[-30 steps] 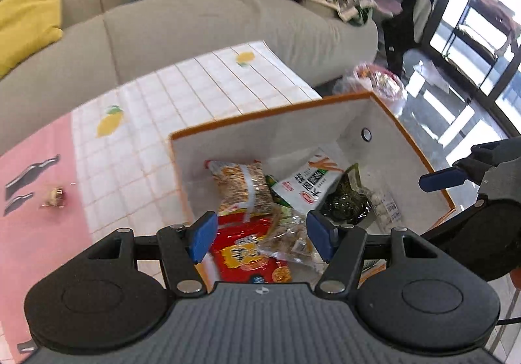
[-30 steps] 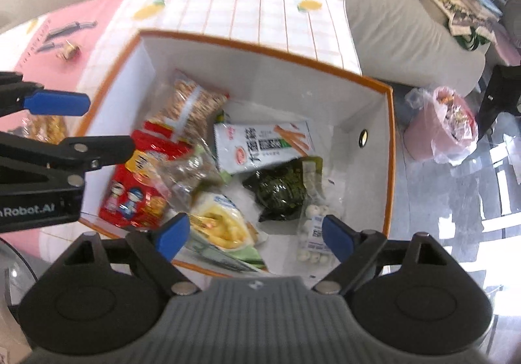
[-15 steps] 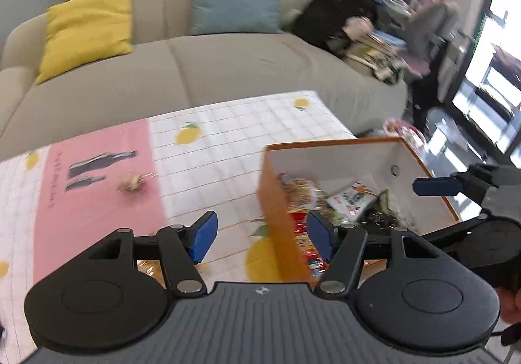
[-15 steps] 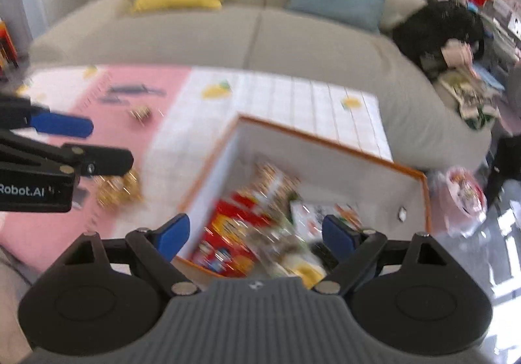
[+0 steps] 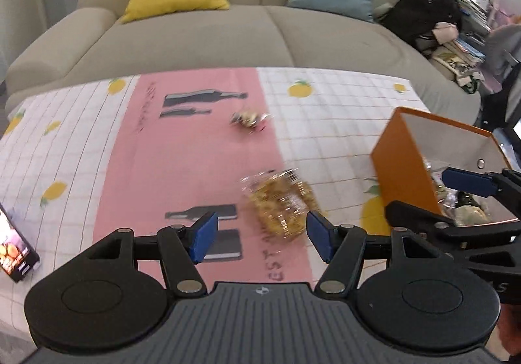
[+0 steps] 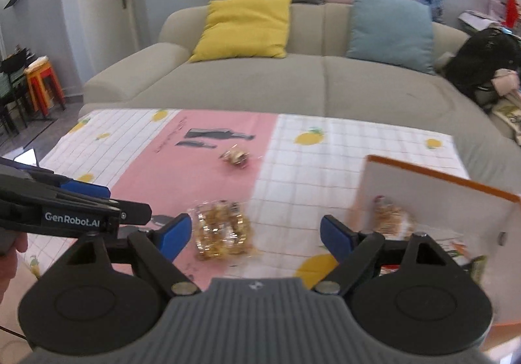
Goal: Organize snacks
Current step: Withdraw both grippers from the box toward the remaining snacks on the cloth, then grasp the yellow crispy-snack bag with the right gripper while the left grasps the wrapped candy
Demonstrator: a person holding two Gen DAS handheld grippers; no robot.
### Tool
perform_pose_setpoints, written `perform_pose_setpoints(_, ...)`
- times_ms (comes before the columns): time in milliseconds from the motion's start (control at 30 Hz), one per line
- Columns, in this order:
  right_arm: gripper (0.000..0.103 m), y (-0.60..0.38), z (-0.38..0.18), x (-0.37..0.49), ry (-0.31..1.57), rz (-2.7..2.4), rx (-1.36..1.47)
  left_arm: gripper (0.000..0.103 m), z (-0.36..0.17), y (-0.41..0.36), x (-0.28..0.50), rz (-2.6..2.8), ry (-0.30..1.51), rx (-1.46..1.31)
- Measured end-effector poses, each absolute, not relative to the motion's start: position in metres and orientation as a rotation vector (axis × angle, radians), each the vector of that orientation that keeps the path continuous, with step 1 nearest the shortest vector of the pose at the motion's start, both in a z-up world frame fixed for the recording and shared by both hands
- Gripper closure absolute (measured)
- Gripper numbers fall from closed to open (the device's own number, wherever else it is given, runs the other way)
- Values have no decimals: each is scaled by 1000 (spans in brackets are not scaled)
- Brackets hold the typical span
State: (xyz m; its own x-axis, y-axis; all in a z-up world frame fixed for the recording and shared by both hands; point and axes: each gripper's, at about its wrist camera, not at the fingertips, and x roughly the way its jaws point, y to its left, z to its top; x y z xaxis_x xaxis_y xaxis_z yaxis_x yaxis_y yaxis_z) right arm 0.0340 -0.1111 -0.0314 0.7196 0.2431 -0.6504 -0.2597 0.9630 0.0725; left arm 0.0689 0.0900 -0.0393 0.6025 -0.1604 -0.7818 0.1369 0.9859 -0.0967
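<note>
A clear bag of golden wrapped snacks (image 5: 280,204) (image 6: 221,228) lies on the pink strip of the tablecloth (image 5: 162,152). My left gripper (image 5: 262,238) hovers just short of it, open and empty. My right gripper (image 6: 255,235) is also open and empty, with the bag in front of its left finger. A small wrapped candy (image 5: 249,119) (image 6: 236,155) sits farther back on the pink strip. The orange box (image 5: 400,168) (image 6: 423,201), white inside and holding several snack packs, stands at the right. Each view shows the other gripper at its edge.
A beige sofa (image 6: 293,77) with a yellow cushion (image 6: 247,26) and a blue cushion (image 6: 390,28) runs behind the table. A dark snack box (image 5: 13,250) lies at the table's left edge. A black bag (image 6: 485,61) sits on the sofa's right end.
Both grippers have swung left from above the box's inside to over the tablecloth. The box now sits at the right edge, and the golden bag has come into view.
</note>
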Motion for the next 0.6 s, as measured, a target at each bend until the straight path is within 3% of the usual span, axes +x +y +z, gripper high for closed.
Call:
perform_pose_setpoints(233, 17, -76, -64, 69, 771, 300, -112, 30, -65, 112, 86, -62, 957, -33)
perform_pose_setpoints(400, 4, -62, -80, 88, 819, 307, -110, 30, -79, 122, 100, -45, 985, -53)
perform_pose_setpoints(600, 4, -42, -106, 112, 898, 320, -125, 31, -95, 133, 115, -28, 1017, -57)
